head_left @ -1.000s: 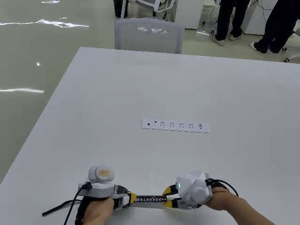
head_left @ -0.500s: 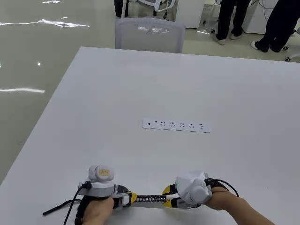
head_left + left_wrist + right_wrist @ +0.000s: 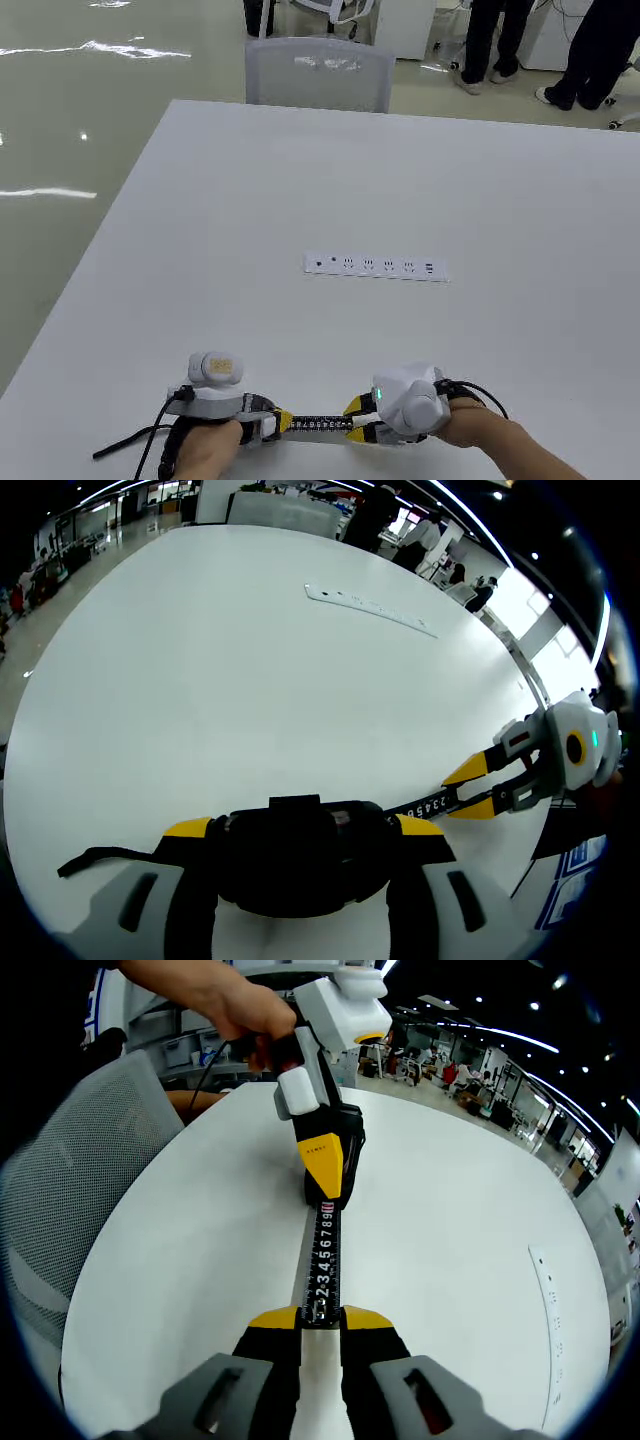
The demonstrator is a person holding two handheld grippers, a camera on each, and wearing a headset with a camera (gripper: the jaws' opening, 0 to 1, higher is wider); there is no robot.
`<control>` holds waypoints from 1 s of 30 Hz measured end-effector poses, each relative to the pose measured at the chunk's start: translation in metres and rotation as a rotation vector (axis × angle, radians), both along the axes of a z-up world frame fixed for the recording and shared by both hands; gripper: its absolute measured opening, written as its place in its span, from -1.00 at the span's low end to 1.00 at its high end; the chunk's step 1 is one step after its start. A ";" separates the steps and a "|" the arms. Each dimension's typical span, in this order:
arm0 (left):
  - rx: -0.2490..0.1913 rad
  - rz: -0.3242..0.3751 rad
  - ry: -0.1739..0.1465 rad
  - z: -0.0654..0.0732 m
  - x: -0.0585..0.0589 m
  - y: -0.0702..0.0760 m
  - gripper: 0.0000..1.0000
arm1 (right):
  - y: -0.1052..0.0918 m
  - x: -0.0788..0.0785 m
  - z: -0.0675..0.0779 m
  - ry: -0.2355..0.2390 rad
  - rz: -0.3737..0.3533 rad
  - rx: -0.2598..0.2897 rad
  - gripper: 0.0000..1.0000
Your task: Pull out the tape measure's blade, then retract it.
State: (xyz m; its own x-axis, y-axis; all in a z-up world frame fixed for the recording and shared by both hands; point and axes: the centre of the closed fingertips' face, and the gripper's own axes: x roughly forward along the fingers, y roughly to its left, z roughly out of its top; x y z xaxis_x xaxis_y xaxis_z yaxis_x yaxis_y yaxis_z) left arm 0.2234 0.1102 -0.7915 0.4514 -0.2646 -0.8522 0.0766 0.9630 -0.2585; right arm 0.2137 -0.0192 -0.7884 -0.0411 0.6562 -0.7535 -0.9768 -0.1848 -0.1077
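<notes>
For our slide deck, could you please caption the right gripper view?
Right tool pinches the end of the blade, extended from the tape measure clamped in the left tool.

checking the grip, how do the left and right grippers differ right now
The left gripper is shut on the tape measure's case; the right gripper pinches the blade near its tip. The left gripper's jaws stand wide around the case; the right gripper's are nearly together. Both have yellow jaw tips.
</notes>
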 end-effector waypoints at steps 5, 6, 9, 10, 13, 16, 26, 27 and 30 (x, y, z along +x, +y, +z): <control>0.001 -0.005 0.003 -0.001 -0.001 0.000 0.30 | 0.001 -0.001 -0.001 0.001 0.002 -0.001 -0.73; 0.001 -0.007 0.004 -0.001 -0.002 0.000 0.30 | 0.001 -0.001 0.000 0.003 0.002 0.000 -0.73; 0.002 -0.010 0.004 0.000 -0.004 0.000 0.30 | 0.002 -0.002 0.000 0.004 0.004 -0.001 -0.73; 0.002 -0.009 0.004 0.000 -0.004 0.000 0.30 | 0.002 -0.002 0.000 0.004 0.003 -0.001 -0.73; 0.000 -0.011 0.004 0.001 -0.006 0.000 0.30 | 0.003 -0.003 -0.001 0.006 0.003 0.000 -0.73; -0.001 -0.010 0.007 0.000 -0.007 0.001 0.30 | 0.004 -0.002 0.000 0.006 0.002 0.001 -0.73; -0.004 -0.017 0.008 -0.006 -0.004 0.003 0.30 | 0.007 -0.004 -0.001 0.011 0.002 0.002 -0.73; -0.003 -0.018 0.008 -0.006 -0.004 0.003 0.30 | 0.007 -0.004 -0.001 0.011 0.003 0.002 -0.73; -0.004 -0.017 0.008 -0.006 -0.005 0.003 0.30 | 0.008 -0.004 -0.001 0.013 0.003 0.003 -0.73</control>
State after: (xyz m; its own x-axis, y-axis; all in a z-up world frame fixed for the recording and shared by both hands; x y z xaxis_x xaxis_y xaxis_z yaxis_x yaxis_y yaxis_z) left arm 0.2189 0.1132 -0.7975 0.4399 -0.2758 -0.8546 0.0909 0.9605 -0.2631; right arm 0.2100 -0.0115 -0.7897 -0.0528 0.6583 -0.7509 -0.9777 -0.1870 -0.0951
